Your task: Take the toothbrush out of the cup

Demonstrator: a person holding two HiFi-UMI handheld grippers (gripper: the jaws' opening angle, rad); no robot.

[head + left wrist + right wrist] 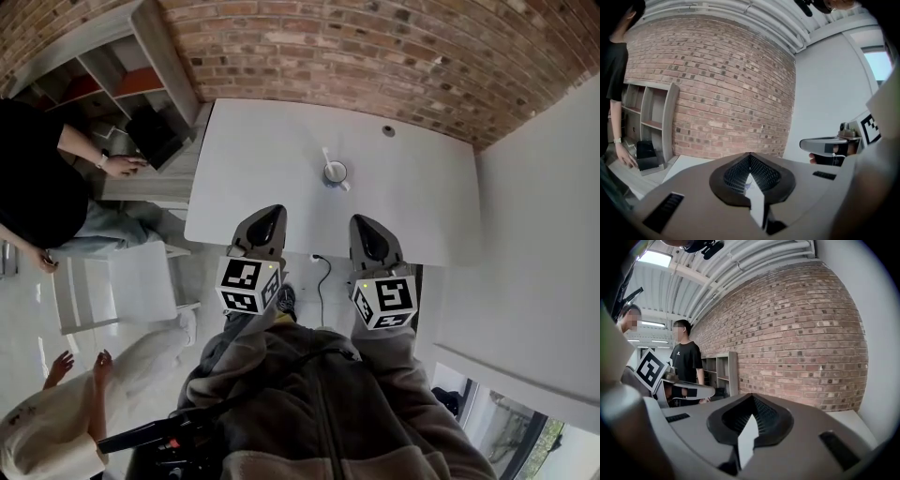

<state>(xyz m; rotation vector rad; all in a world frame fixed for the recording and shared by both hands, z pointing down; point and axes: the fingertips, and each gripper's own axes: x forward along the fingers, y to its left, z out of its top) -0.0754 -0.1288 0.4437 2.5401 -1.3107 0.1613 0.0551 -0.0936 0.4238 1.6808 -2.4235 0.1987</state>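
A pale blue cup (335,173) stands near the middle of the white table (412,197), and a white toothbrush (327,157) leans out of it toward the far left. Both grippers hover over the table's near edge, well short of the cup. My left gripper (270,214) is to the cup's near left and my right gripper (366,225) to its near right. Each has its jaws together with nothing between them. In the left gripper view the jaws (750,157) meet at their tips, and a sliver of the cup (748,181) shows between them. The right gripper view shows the same closed tips (752,399).
A brick wall (375,47) runs behind the table. A grey shelf unit (141,84) stands at the left, with people (37,178) and a white chair (122,281) beside it. A black cable (321,281) hangs off the table's front edge. A white wall (544,262) closes the right.
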